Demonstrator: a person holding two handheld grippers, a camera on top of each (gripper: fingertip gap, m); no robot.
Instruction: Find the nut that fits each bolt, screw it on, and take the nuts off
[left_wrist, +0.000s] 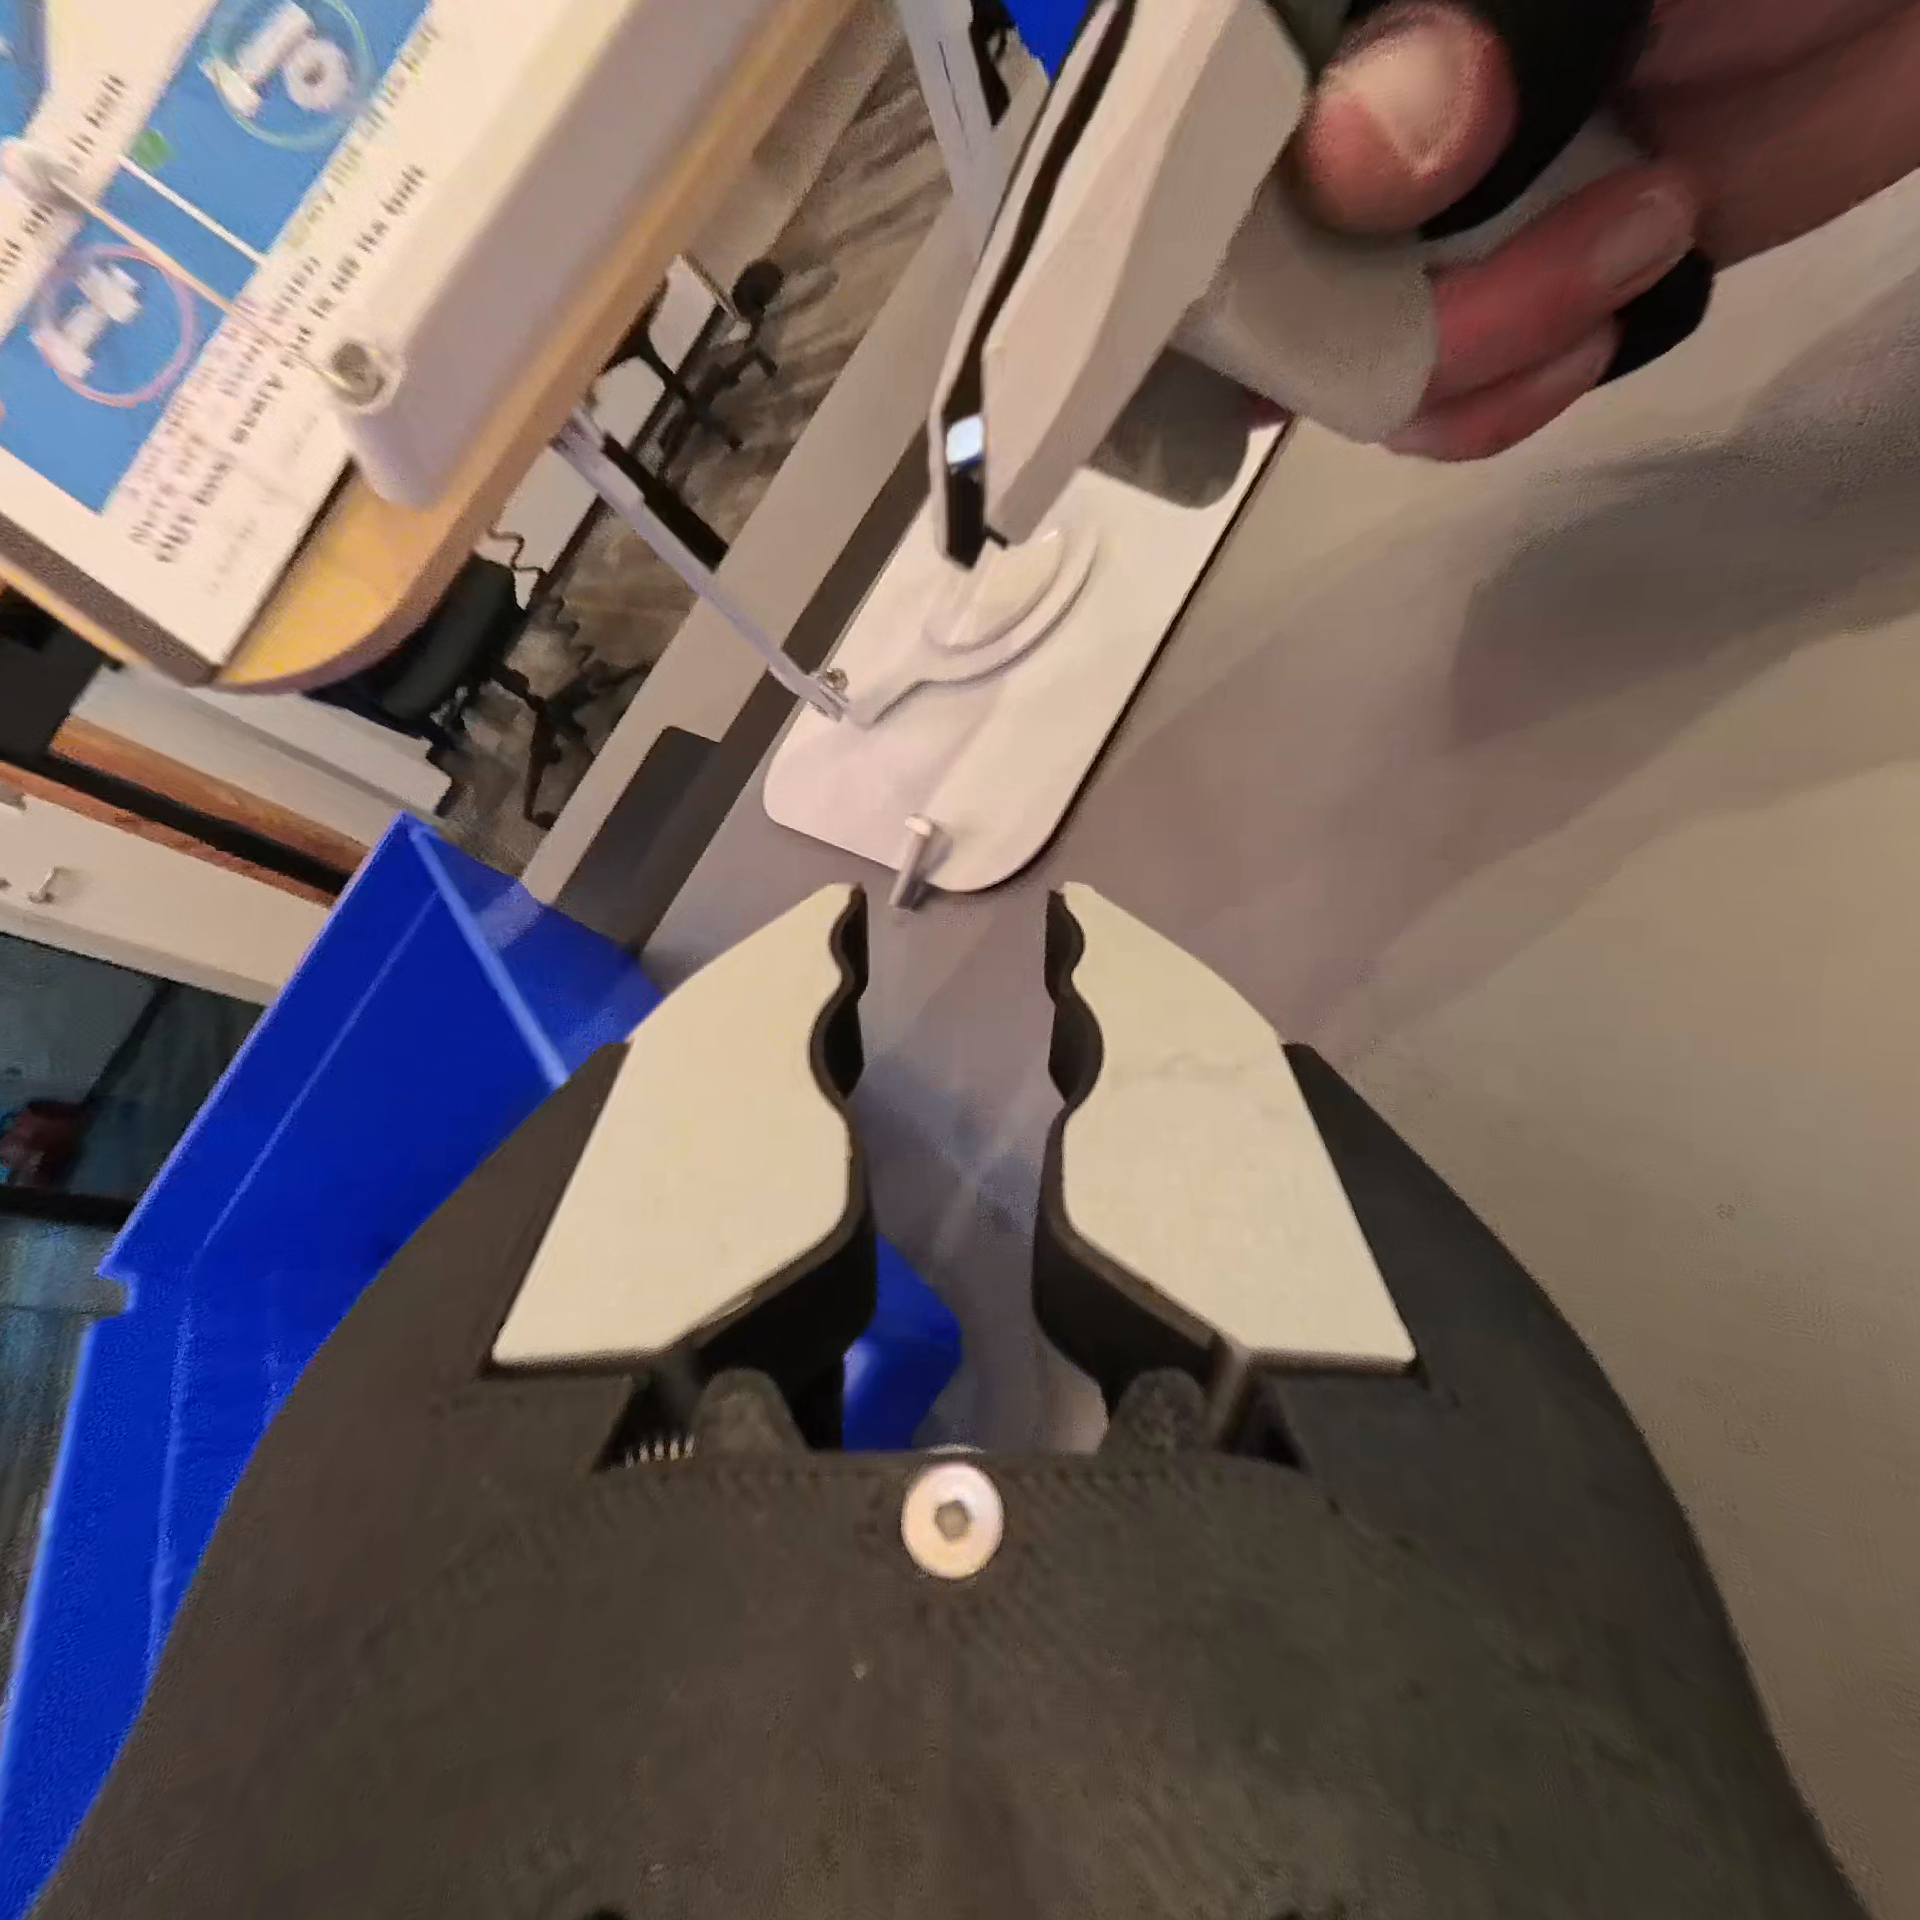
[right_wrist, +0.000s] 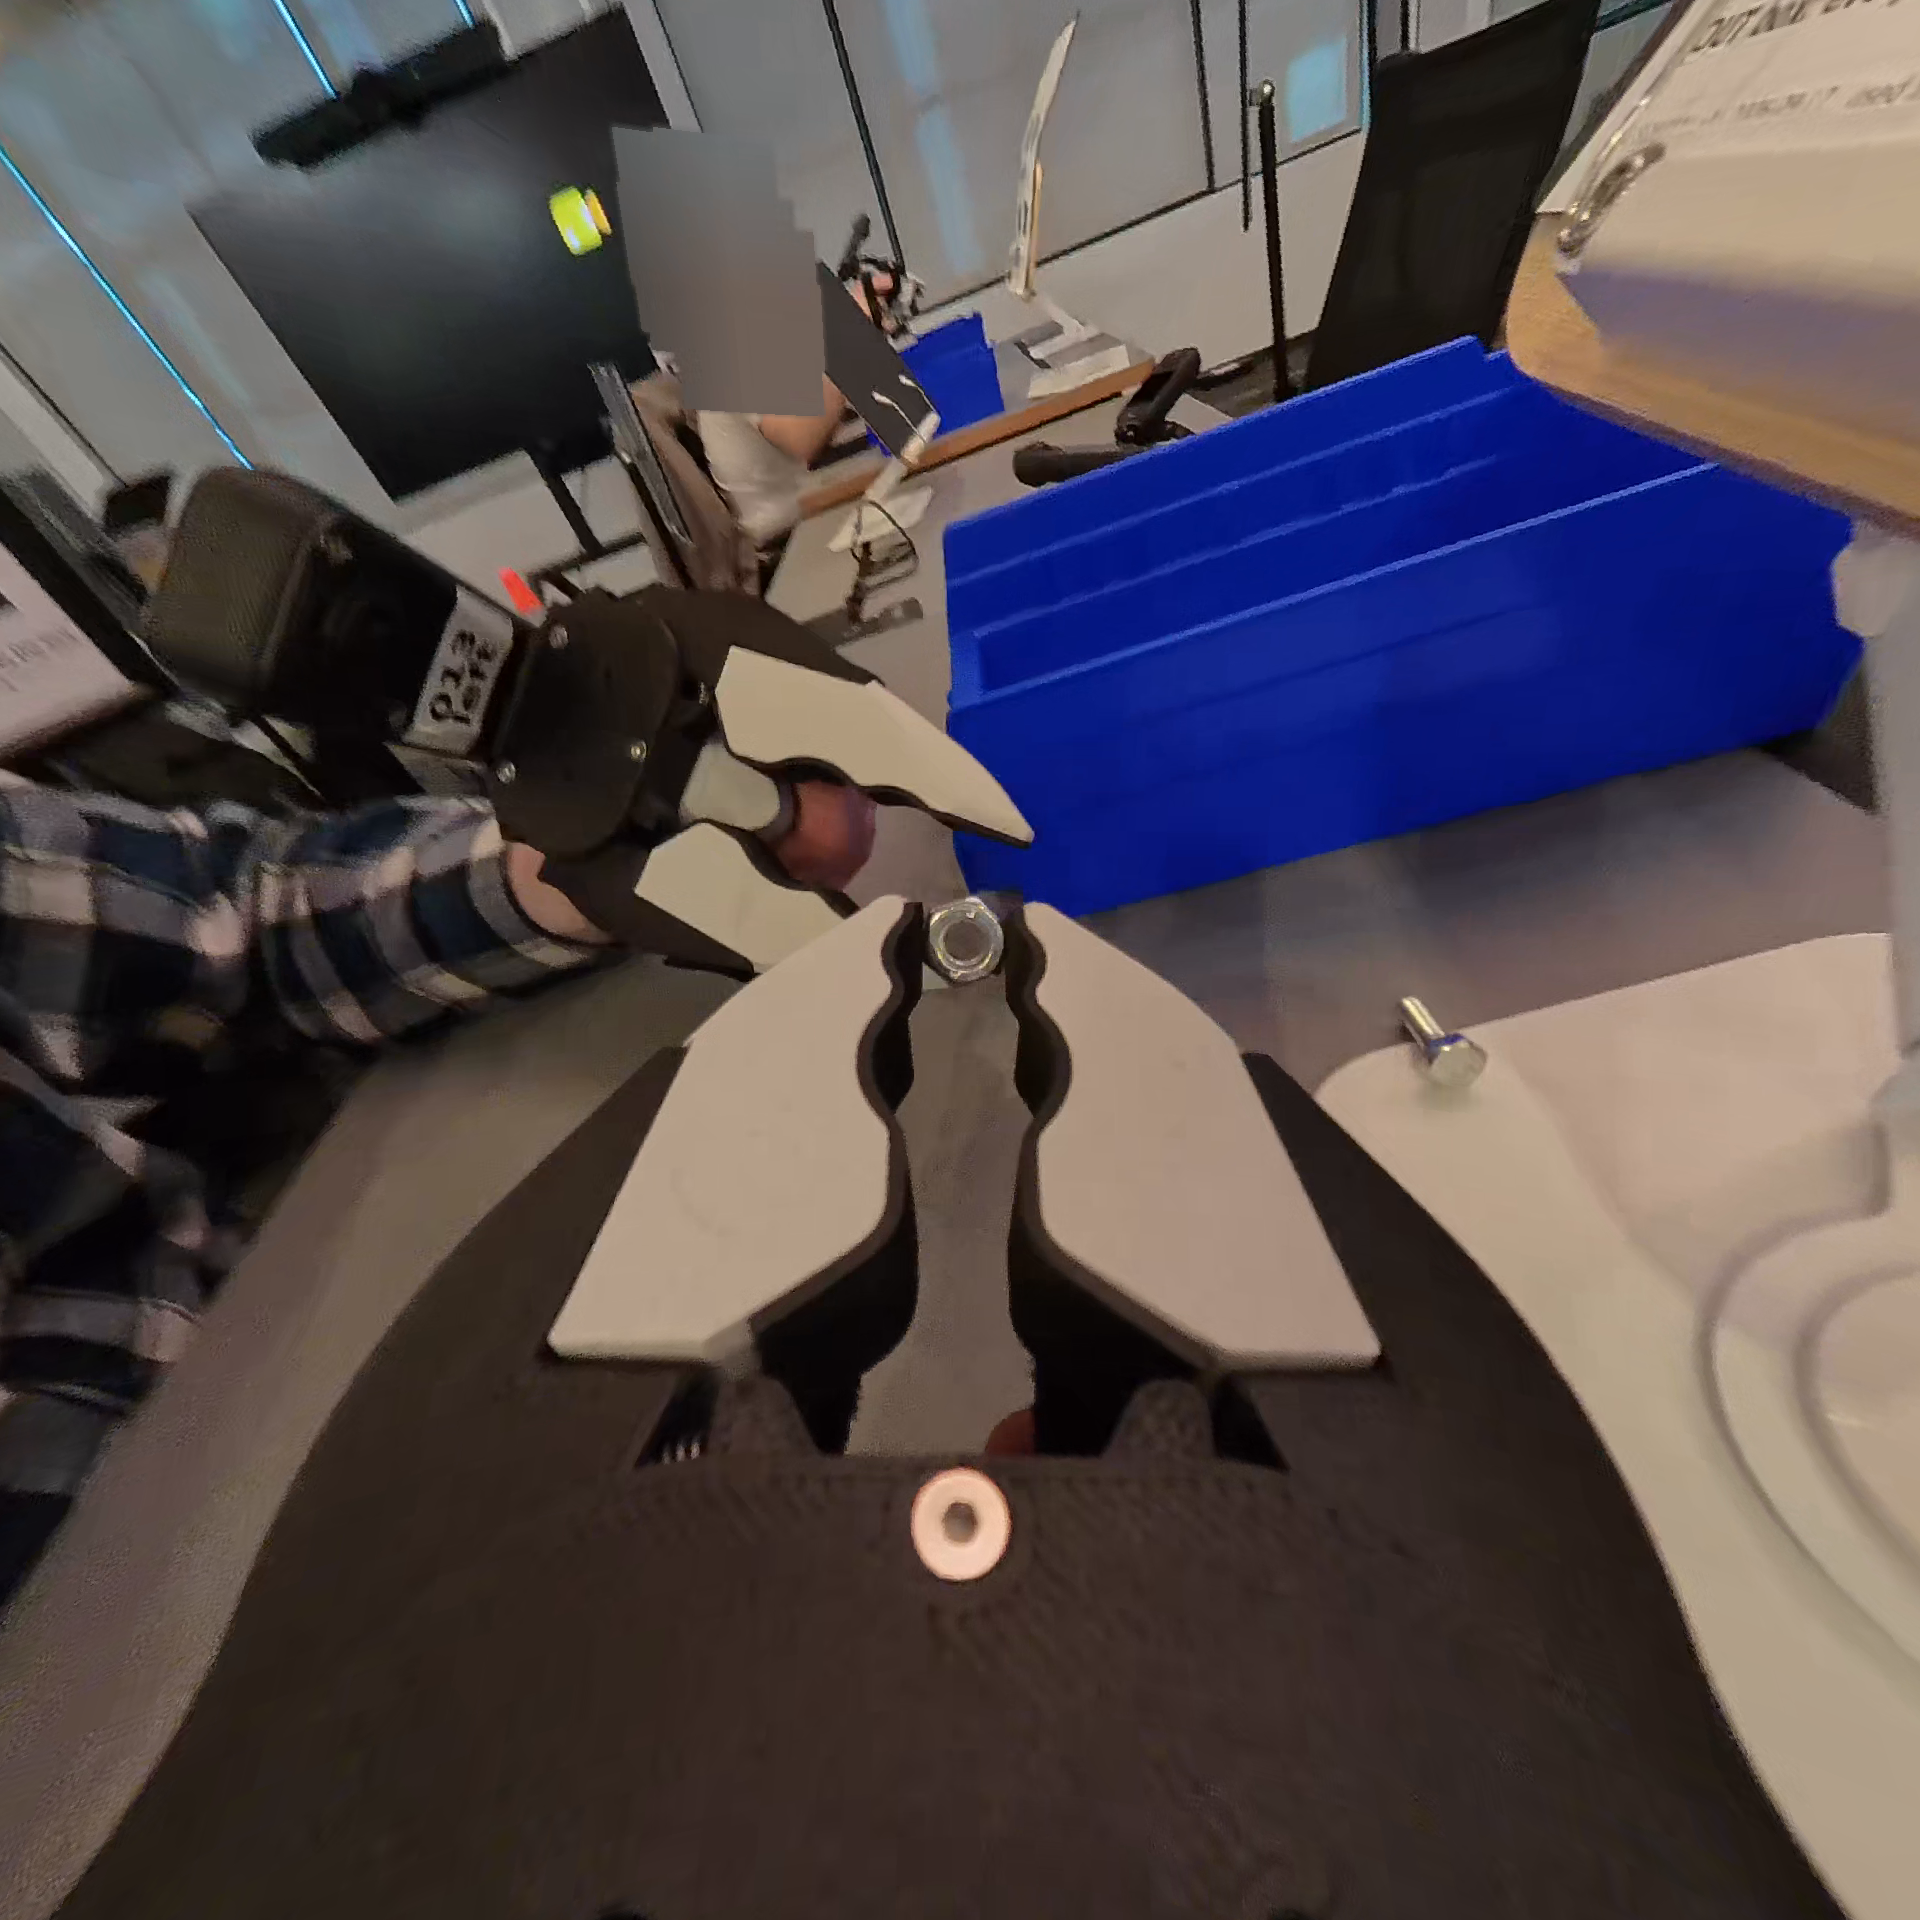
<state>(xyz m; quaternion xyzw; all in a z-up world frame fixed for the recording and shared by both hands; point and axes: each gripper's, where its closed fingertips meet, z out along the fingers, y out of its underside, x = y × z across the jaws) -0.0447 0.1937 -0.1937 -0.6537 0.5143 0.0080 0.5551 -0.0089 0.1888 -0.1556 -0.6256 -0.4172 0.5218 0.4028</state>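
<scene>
Right gripper (right_wrist: 961, 935) clamped on a silver hex nut (right_wrist: 962, 943), pads pressing both sides. Left gripper (left_wrist: 956, 914) spread wide, nothing in it. Bolt (right_wrist: 1439, 1042) lies across the white base plate (right_wrist: 1621, 1122) edge, near blue bin (right_wrist: 1403, 665), on grey worktop (right_wrist: 1299, 935).

A grey table (right_wrist: 1351, 935) carried a blue bin (right_wrist: 1403, 644) and, beside it, a white stand base (right_wrist: 1662, 1143); a silver bolt (right_wrist: 1439, 1044) lay with its head on the base's edge, its shank on the table
</scene>
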